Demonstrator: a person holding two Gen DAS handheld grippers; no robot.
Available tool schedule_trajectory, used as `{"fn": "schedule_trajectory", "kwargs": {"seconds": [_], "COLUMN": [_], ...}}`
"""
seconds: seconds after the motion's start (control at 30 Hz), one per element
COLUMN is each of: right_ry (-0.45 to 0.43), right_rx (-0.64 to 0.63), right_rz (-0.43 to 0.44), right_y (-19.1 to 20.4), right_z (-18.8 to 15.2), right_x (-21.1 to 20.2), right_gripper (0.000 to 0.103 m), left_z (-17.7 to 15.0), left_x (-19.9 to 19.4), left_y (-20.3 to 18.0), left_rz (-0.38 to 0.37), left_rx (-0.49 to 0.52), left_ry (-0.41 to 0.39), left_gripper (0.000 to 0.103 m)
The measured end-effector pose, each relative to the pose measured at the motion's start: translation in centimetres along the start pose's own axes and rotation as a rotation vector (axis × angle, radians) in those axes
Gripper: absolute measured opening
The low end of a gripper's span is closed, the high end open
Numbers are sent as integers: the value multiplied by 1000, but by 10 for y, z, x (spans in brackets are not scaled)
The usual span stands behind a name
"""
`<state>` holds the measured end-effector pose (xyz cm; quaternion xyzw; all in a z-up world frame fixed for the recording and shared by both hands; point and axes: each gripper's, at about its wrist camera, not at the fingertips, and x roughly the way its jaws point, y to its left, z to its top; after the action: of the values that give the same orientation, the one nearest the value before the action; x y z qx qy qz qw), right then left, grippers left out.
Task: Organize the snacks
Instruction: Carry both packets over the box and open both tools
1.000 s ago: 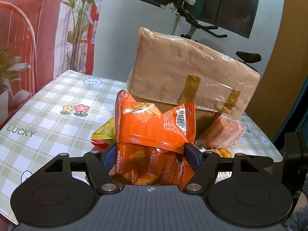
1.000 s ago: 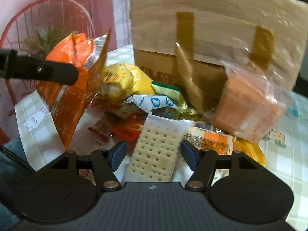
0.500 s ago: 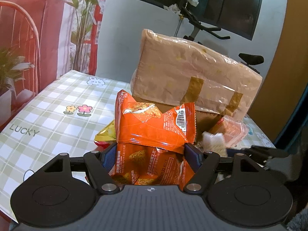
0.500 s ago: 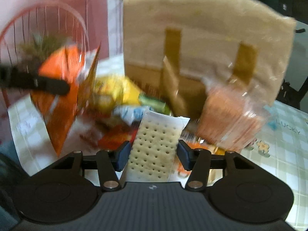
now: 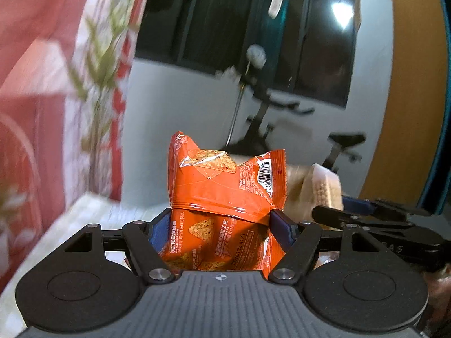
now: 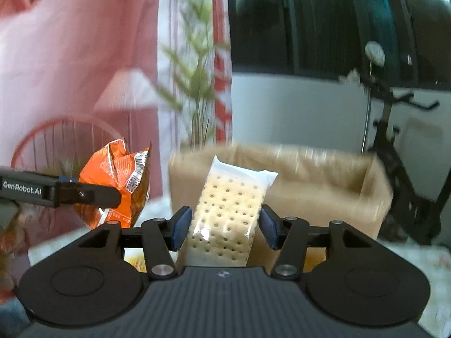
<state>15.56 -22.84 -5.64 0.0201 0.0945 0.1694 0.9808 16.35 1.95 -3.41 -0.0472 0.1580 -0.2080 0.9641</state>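
Observation:
My left gripper (image 5: 222, 225) is shut on an orange chip bag (image 5: 225, 186), held up well above the table. In the right wrist view that same orange chip bag (image 6: 124, 180) hangs at the left in the left gripper (image 6: 118, 195). My right gripper (image 6: 225, 226) is shut on a clear pack of pale crackers (image 6: 228, 211), tilted slightly right. The cracker pack (image 5: 324, 188) also shows at the right of the left wrist view, with the right gripper (image 5: 327, 214) beside it. Behind it stands an open brown cardboard box (image 6: 310, 186), its top facing me.
A checked tablecloth (image 5: 93, 211) shows pale and blurred below. An exercise bike (image 6: 394, 152) stands behind the box. A red wire chair (image 6: 56, 140) and a plant (image 6: 197, 84) stand at the left against a pink curtain.
Both grippers have risen with their packs; the pile of snacks has dropped out of view. The right jaws closed in on the cracker pack and lifted it off the pile.

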Motion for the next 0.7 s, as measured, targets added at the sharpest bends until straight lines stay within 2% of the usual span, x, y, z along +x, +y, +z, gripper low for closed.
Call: {"fn": "schedule_trajectory", "kwargs": {"seconds": [0.1, 0.2, 0.23, 0.37, 0.5, 0.6, 0.7], "right_ry": [-51, -48, -37, 47, 148, 202, 227], "right_rx": [-21, -24, -13, 23, 57, 38, 45], "right_rz": [-23, -69, -86, -154, -169, -165, -174], "right_y": [-16, -35, -41, -64, -76, -74, -76], "right_z": [30, 48, 51, 51, 42, 34, 29], "right_x": [9, 28, 37, 70, 92, 98, 95], "right_gripper": [55, 55, 55, 55, 55, 56, 59], "left_z": [30, 52, 57, 64, 57, 48, 42], "left_x": [17, 47, 58, 108, 149, 163, 164], "left_y": [-12, -22, -25, -35, -35, -31, -24], "left_rz": [-20, -46, -58, -24, -10, 20, 29], "left_rx": [18, 22, 35, 62, 43, 57, 48], "left_ry": [-64, -82, -72, -16, 95, 147, 160], "left_gripper": [76, 76, 76, 76, 78, 81, 84]}}
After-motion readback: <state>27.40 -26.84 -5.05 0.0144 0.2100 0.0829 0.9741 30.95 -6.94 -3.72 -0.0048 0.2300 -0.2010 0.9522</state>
